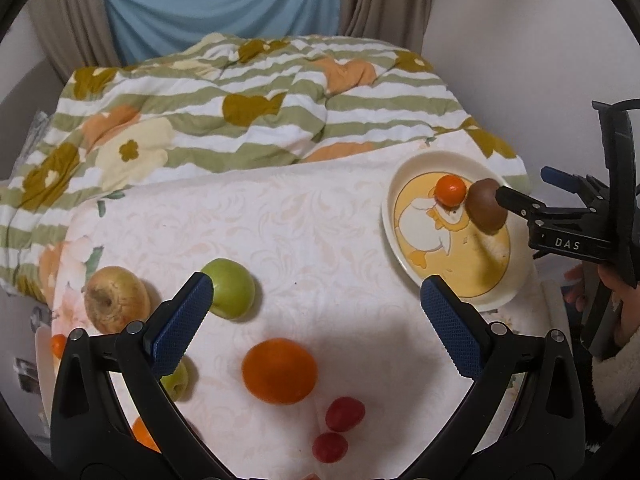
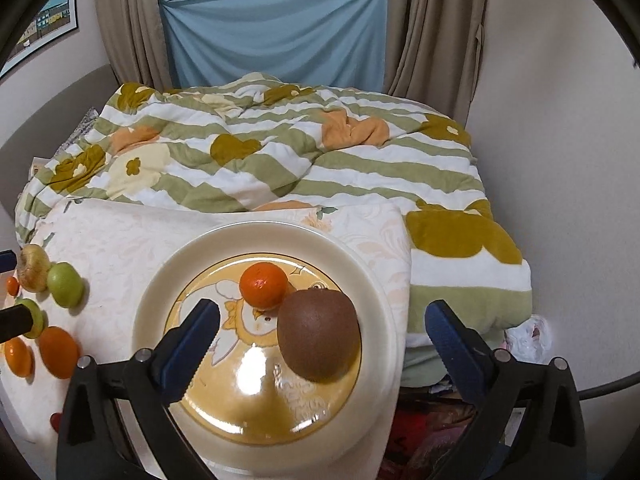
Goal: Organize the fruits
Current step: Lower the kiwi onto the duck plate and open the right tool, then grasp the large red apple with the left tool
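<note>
Resting on a cream plate with a cartoon duck print, a brown kiwi sits at the centre right of the right wrist view, touching a small orange tangerine just above and to its left. The right gripper hangs over the plate with its blue-padded jaws spread wide on either side of the kiwi, neither pad touching it; it holds nothing.

From the left wrist view, the same plate lies at the right of the frame on a pale floral cloth. The left gripper fills the lower part of the frame, jaws wide apart and empty. Between and around its fingers lie loose fruits: a large orange low in the centre, a green apple above left of it, a yellowish apple further left, and two red fruits, possibly small tomatoes or plums, near the bottom. A person's hand grips the right tool at the far right edge. A green-striped flowered quilt covers the upper half.
</note>
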Demonstrator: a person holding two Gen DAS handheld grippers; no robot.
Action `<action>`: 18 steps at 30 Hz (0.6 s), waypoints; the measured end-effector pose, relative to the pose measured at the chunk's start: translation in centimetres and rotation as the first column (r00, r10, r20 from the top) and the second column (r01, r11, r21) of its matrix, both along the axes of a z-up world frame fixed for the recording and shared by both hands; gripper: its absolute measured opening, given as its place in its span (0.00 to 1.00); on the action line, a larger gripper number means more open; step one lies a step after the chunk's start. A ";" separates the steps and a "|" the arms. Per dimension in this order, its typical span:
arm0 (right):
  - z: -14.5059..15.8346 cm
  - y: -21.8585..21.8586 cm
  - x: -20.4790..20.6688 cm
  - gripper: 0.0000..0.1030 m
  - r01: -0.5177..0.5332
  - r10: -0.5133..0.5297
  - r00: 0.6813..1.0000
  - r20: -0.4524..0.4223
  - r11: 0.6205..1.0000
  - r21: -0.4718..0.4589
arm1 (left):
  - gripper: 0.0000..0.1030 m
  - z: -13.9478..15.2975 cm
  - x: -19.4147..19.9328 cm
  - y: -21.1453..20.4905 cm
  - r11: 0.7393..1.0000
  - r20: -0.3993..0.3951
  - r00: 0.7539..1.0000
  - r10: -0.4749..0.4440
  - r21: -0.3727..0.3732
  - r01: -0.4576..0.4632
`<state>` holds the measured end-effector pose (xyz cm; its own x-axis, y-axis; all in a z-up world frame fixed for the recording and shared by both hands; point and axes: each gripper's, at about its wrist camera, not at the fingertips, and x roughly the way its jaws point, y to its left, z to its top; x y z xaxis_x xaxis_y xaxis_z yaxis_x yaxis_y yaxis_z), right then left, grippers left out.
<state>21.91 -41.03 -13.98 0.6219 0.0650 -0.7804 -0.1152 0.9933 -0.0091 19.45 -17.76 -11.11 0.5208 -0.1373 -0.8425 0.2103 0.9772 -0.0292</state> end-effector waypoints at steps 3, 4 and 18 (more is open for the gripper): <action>1.2 -0.1 -0.7 0.99 0.004 -0.004 1.000 -0.005 1.000 -0.002 | 1.00 1.2 -1.1 0.5 1.000 0.022 1.000 0.014 -0.002 -0.014; 1.7 0.0 -1.0 0.99 0.008 -0.008 1.000 -0.005 1.000 -0.008 | 1.00 1.6 -1.4 0.6 1.000 0.029 0.999 0.021 0.001 -0.021; 9.0 4.6 -5.7 0.99 -0.003 0.002 0.999 0.048 1.000 0.022 | 1.00 6.4 -7.5 10.9 0.981 0.104 0.976 0.192 0.018 -0.195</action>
<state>16.26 -36.40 -4.99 0.6583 0.0839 -0.7481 -0.1181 0.9930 0.0074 11.96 -6.86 -4.76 0.6182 -0.0025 -0.7860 0.0179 0.9998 0.0109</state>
